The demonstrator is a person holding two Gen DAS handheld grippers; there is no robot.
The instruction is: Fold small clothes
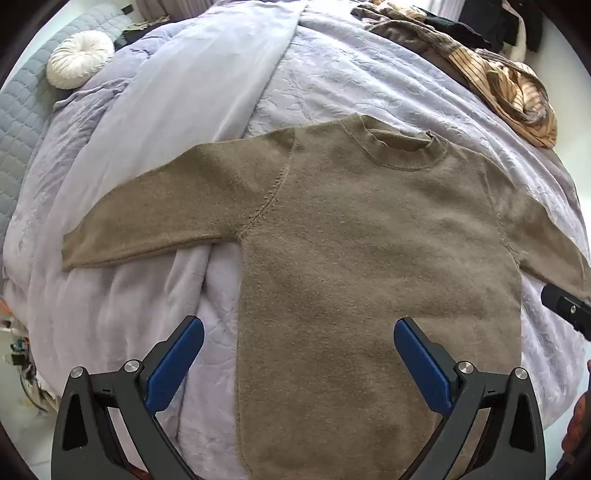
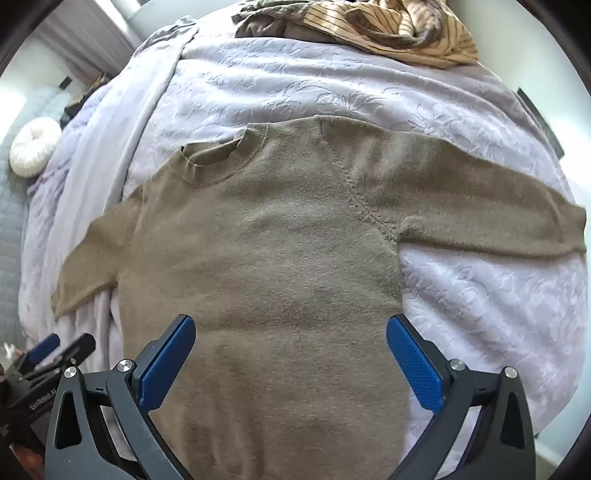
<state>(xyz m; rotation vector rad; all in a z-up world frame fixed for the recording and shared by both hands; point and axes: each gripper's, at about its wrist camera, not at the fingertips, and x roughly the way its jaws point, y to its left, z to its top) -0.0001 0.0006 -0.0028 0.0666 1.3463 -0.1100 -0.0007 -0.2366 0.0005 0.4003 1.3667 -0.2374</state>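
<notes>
The olive-brown sweater (image 1: 369,240) lies flat and face up on the lilac bedspread (image 1: 332,74), both sleeves spread out to left and right; the left gripper (image 1: 299,343) hangs above the near left part of the body, fingers spread wide and holding nothing; the right gripper (image 2: 291,339) hangs above the near right part, likewise wide open and empty. No fold looks begun, so the step in hand is probably the first sleeve fold; to do it well, each gripper should pinch a cuff or a shoulder seam cleanly through one layer only, lift low, and carry the sleeve (image 1: 155,210) across the chest without dragging the body, since the knit is soft and will crease over the bedspread's ridges. The collar (image 1: 399,147) points to the far side and the hem towards the near side; the body's long axis runs near to far, the sleeves crossing it left to right. A heap of striped clothes (image 2: 391,29) lies at the far edge, well apart.
</notes>
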